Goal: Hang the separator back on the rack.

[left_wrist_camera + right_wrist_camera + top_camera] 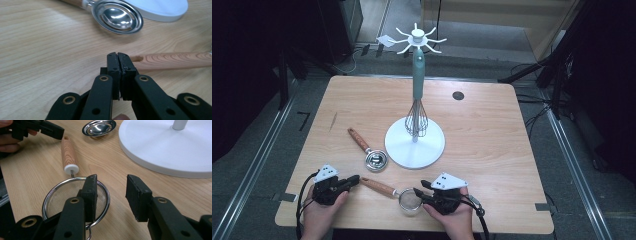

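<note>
- Nearest you: round steel-mesh strainer with wooden handle (388, 190), lying flat at the front edge of the light wooden table (492, 130); basket empty.
- Right gripper (111, 195): fingers partly open, left finger over the rim, nothing gripped.
- Handle's long axis runs from the basket toward your left gripper (118, 75); fingers shut, empty, tips just beside the handle end.
- Shiny steel measuring spoon with wooden handle (368, 150): empty bowl, touching the white stand base (432, 147).

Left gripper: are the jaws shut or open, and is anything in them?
Shut and empty. The left gripper has its pads pressed together with no gap, and the sieve handle lies just beyond its tips.
</note>
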The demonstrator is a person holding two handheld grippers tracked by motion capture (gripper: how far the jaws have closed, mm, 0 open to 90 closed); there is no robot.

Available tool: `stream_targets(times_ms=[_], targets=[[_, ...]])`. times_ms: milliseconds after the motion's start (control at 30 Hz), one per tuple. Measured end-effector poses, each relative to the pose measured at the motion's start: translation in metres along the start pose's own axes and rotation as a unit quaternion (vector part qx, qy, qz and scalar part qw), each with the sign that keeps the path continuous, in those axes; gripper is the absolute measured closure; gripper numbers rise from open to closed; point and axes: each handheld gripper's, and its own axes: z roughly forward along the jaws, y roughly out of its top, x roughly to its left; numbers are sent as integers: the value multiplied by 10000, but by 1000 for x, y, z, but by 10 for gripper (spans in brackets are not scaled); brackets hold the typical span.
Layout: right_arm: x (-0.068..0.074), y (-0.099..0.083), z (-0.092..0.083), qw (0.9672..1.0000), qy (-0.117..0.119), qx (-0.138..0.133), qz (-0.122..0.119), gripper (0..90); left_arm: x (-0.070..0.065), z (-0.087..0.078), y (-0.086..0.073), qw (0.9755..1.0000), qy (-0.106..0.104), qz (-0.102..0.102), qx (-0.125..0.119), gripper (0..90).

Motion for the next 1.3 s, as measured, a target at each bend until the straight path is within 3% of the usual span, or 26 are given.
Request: stream_targets(times_ms=[167, 400, 700, 1100, 1300], targets=[[-2, -2, 0, 9999, -10, 70, 81, 625, -5, -1, -2, 10000, 16, 48, 9, 878], [3, -6, 2, 9996, 18, 276, 14, 622, 0, -1, 0, 9995, 280, -102, -88, 874], [0, -6, 6, 9988, 68, 473, 134, 695, -5, 2, 0, 9998, 182, -20, -27, 868], [-5, -7, 2, 9980, 10, 632, 26, 801, -8, 3, 1, 9999, 102, -11, -53, 860], [-9, -9, -3, 9980, -112, 619, -37, 809, -13, 5, 3, 10000, 33, 57, -53, 852]])
